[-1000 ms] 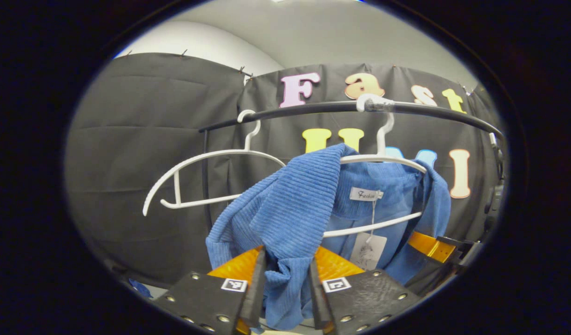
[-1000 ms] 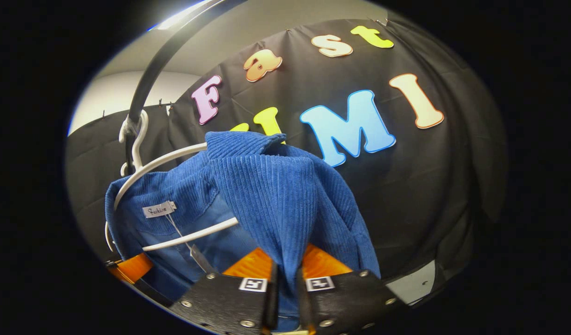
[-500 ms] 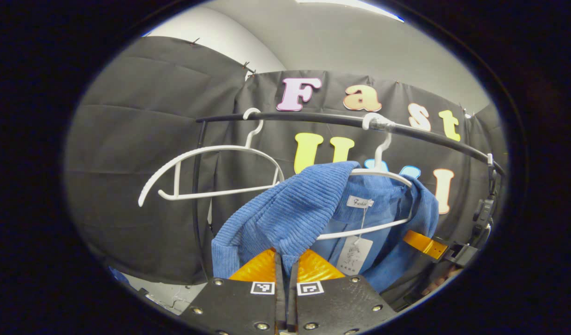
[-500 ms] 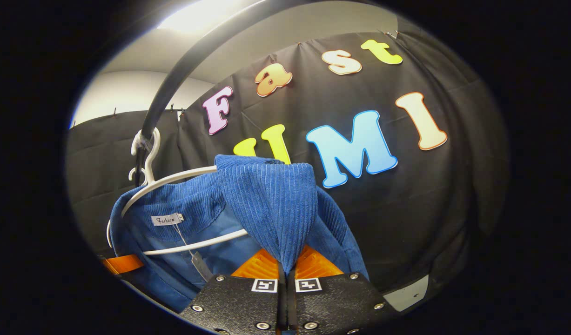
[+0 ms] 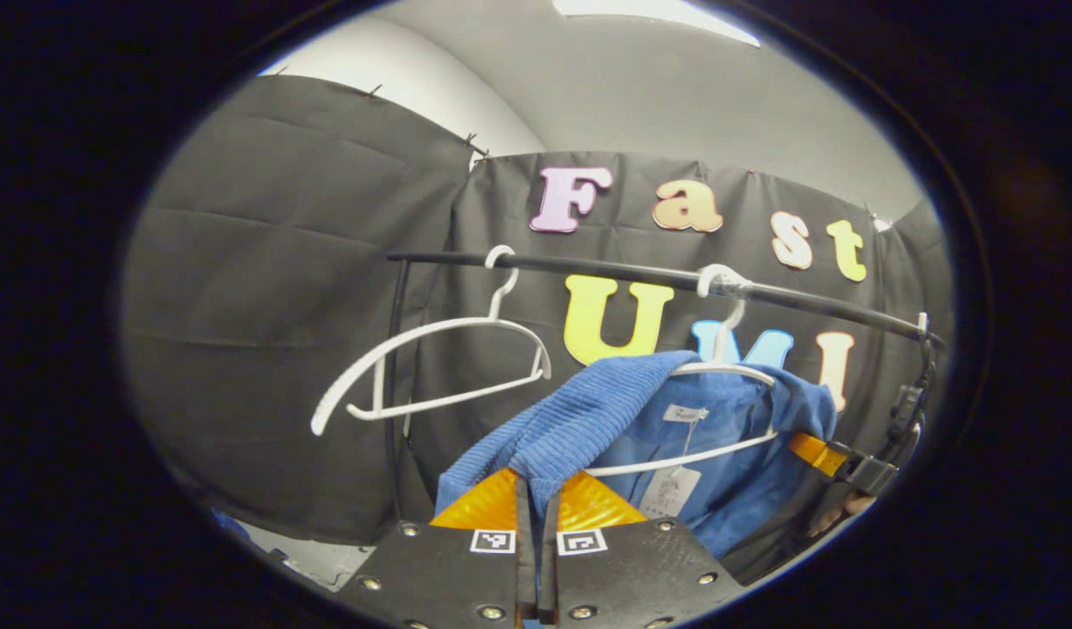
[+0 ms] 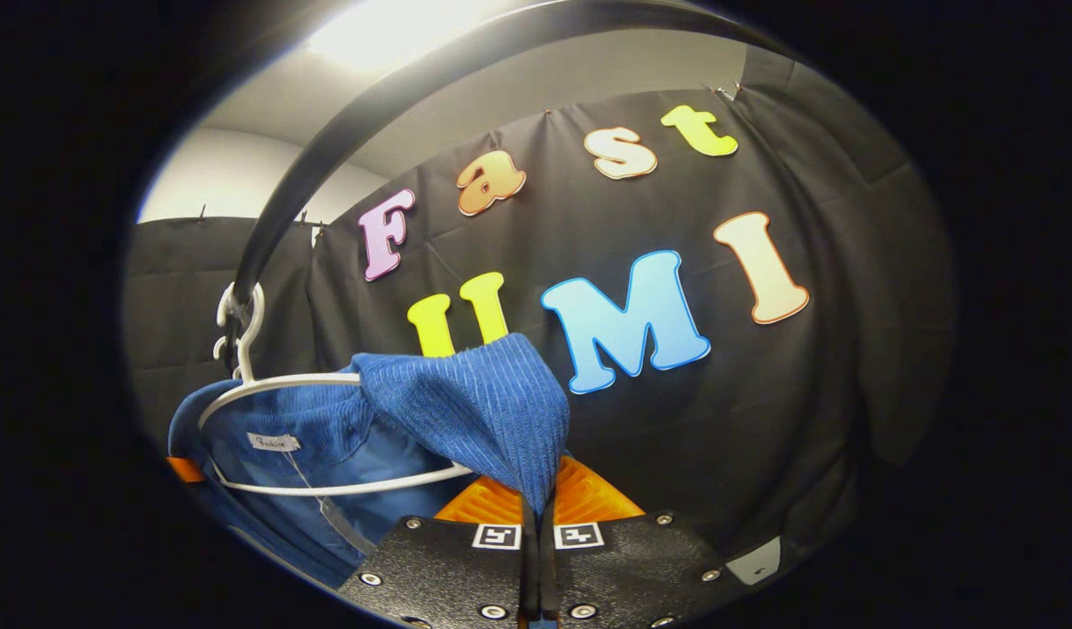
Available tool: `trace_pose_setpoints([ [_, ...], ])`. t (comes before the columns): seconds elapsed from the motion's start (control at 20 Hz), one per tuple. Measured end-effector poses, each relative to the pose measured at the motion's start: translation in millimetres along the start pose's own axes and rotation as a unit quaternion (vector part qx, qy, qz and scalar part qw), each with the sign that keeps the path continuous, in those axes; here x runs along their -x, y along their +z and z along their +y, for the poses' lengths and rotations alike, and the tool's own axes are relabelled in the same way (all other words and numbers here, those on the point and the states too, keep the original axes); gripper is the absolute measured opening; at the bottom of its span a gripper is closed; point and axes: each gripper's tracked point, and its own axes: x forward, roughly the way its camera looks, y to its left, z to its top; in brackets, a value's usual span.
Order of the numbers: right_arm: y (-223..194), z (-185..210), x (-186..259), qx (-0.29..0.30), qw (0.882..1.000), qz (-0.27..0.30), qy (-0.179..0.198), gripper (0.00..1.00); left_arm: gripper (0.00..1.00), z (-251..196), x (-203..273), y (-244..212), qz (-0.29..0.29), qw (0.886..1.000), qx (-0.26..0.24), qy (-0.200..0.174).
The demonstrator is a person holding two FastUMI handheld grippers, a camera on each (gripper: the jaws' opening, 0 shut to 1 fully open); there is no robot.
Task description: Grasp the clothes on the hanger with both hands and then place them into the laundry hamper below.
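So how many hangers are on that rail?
2. A bare hanger hangs near the left end of the rail in the left gripper view. The other hanger hangs further right, carrying the blue shirt. More could be hidden beyond the edges.

We see an evenly lit, sharp scene. A ceiling light [image 6: 387, 26] glares white in the right gripper view. Fisheye distortion bows the black rail [image 5: 658, 279] and the far cloth wall [image 5: 265, 288] near the edges.

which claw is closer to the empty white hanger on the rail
Left. The left claw grips the blue shirt just below the empty hanger; the right claw is farther along, past the shirt.
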Motion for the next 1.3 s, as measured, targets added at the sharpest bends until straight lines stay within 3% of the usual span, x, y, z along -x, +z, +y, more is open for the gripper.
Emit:
trace_pose_setpoints([
  [0.25, 24, -12, -11, -0.010, 0.999, -0.036, -0.017, 0.00, 0.03, 20, -5, 25, -0.014, 0.999, -0.049, 0.012],
  [0.8, 38, -16, -36, 0.009, 0.995, -0.093, -0.038, 0.00, 0.02, 43, -32, 51, -0.029, 0.995, -0.091, 0.002],
  [1.3, 31, -13, -43, 0.039, 0.994, -0.101, -0.030, 0.00, 0.02, 59, -65, 47, -0.005, 0.988, -0.142, -0.054],
])
